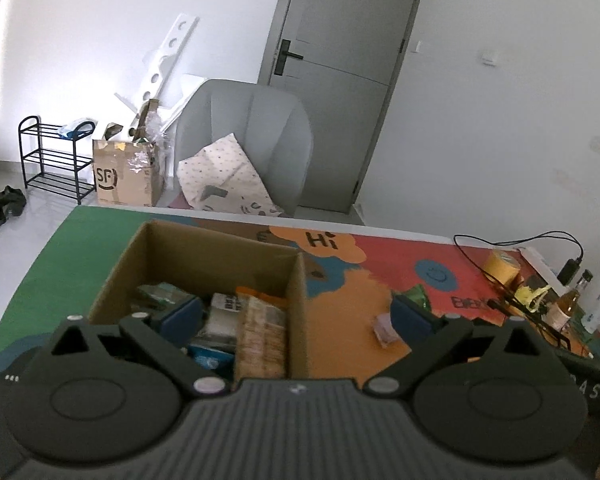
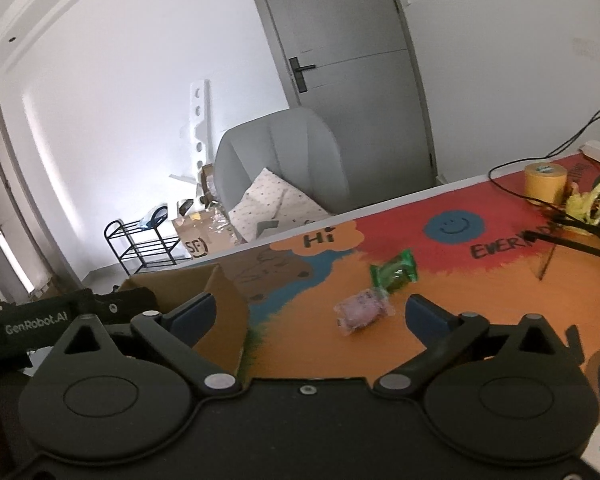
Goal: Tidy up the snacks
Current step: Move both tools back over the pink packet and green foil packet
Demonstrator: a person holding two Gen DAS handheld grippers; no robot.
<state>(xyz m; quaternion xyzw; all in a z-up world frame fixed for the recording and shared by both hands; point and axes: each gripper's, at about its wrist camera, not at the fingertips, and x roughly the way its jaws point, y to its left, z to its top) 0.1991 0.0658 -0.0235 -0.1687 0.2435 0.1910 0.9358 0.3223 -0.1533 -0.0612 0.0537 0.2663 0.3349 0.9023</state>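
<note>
An open cardboard box [image 1: 204, 256] stands on the colourful table mat and holds several snack packs, among them a brown packet [image 1: 260, 332] and a white pack [image 1: 224, 314]. My left gripper [image 1: 296, 316] is open, straddling the box's right wall with nothing between its fingers. To the right of the box, a pink wrapped snack [image 2: 360, 310] and a green wrapped snack [image 2: 394, 272] lie on the orange part of the mat. My right gripper [image 2: 310, 314] is open just short of the pink snack and holds nothing. The box's corner [image 2: 220, 300] sits by its left finger.
At the table's right end stand a yellow tape roll [image 2: 545, 180], a black cable [image 2: 540, 156], thin black rods [image 2: 580, 240] and a small bottle [image 1: 568, 304]. A grey chair [image 1: 252, 140] is behind the table's far edge. The left gripper's black body [image 2: 60, 314] shows at the left.
</note>
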